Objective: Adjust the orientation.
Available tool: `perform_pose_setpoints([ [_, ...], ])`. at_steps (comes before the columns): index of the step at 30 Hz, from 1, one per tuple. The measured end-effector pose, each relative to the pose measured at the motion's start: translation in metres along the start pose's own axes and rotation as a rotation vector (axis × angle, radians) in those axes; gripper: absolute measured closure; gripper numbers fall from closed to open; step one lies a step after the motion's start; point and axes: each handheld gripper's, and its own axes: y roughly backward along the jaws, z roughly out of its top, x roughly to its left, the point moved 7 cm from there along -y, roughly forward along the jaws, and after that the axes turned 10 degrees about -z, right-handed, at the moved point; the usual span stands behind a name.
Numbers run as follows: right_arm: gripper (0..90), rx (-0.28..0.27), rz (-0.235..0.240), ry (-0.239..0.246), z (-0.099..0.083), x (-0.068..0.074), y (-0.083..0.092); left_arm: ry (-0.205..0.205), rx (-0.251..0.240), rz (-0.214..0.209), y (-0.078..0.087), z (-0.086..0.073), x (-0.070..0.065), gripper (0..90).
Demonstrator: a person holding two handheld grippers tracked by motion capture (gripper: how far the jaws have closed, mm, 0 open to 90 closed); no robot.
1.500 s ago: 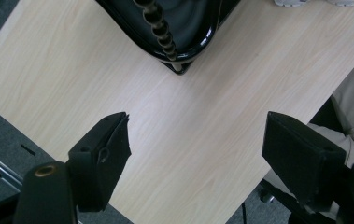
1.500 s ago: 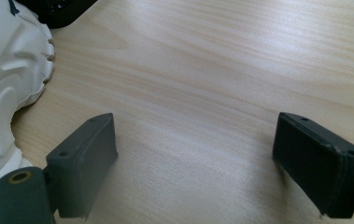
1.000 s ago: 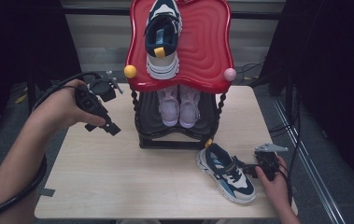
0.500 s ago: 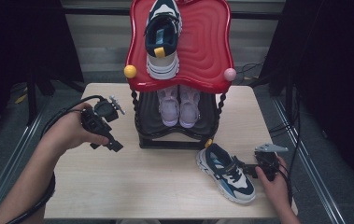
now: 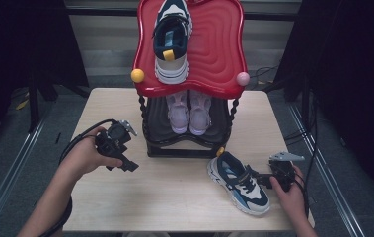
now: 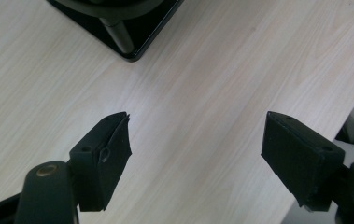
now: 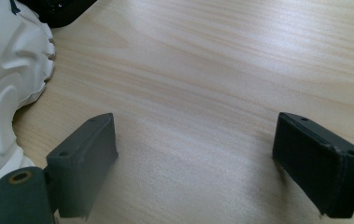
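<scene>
- We work at a pale wooden table [image 5: 174,197]; it bears everything here, so both hands can rest low on it.
- A two-tier shoe rack [image 5: 189,143] stands at its far middle; the red top tray [image 5: 219,54] carries one navy-and-white sneaker [image 5: 172,39], leaving room beside it, we judge, for its mate; a lilac pair [image 5: 189,111] sits on the lower shelf.
- The matching sneaker [image 5: 239,185] lies on the table, right of the rack's base, sole down, within easy reach.
- Our right gripper [image 5: 261,180] sits just beside that sneaker, jaws wide, nothing between them.
- Our left gripper [image 5: 128,165] hovers low near the rack's left leg, jaws likewise wide and empty.
</scene>
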Motion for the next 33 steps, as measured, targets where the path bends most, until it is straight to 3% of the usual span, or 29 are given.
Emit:
perform_pose_setpoints([
  [4,12.9,0.001,-0.002,-0.002,0.0,0.0,0.0,-0.003,-0.056,-0.007,-0.021,-0.004,0.0,23.3],
  [7,13.1,-0.003,-0.001,-0.004,0.0,0.0,0.0,-0.002,-0.057,-0.017,-0.037,-0.01,0.001,23.2],
  [15,13.7,-0.002,0.001,-0.002,-0.001,0.0,0.001,-0.003,-0.131,-0.006,-0.07,-0.018,0.006,23.3],
  [23,13.0,0.003,0.007,0.034,-0.002,-0.006,0.003,0.008,-0.161,0.016,-0.092,-0.026,0.01,23.1],
  [25,13.2,0.015,0.005,0.045,-0.003,-0.009,0.006,-0.008,-0.148,0.043,-0.095,-0.027,0.011,23.0],
  [30,13.5,0.027,0.016,0.068,-0.003,-0.012,0.013,-0.003,-0.199,0.053,-0.104,-0.03,0.014,22.7],
  [33,13.7,0.025,0.043,0.057,0.001,-0.01,0.019,0.006,-0.214,0.061,-0.107,-0.033,0.018,22.5],
])
